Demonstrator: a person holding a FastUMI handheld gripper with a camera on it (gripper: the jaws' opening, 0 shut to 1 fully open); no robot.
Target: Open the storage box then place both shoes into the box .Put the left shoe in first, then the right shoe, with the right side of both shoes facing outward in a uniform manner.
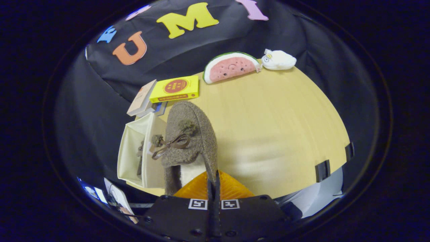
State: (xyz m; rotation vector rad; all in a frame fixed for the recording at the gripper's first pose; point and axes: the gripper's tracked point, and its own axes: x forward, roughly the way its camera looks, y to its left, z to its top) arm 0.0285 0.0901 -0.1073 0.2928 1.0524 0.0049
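- Gripper view: the gripper [214, 183] has its jaws pressed together on the rim at the heel opening of a brown woolly slip-on shoe with pompoms and a thin brown lace bow [189, 141], which extends forward beyond them.
- The shoe's pale lining shows at the opening, just ahead of the jaws.
- Left of the shoe, touching or just beside it, stands a cream fabric storage box [129, 153] with its open side showing; a second dark shape sits inside it, too hidden to identify.
- All rests on a pale wooden counter [275, 124].
- Beyond the shoe lies a yellow rectangular carton [174, 88], next to a small stack of books [142, 101].
- Farther back are a watermelon-slice plush toy [231, 67] and a white plush toy [278, 60], side by side.
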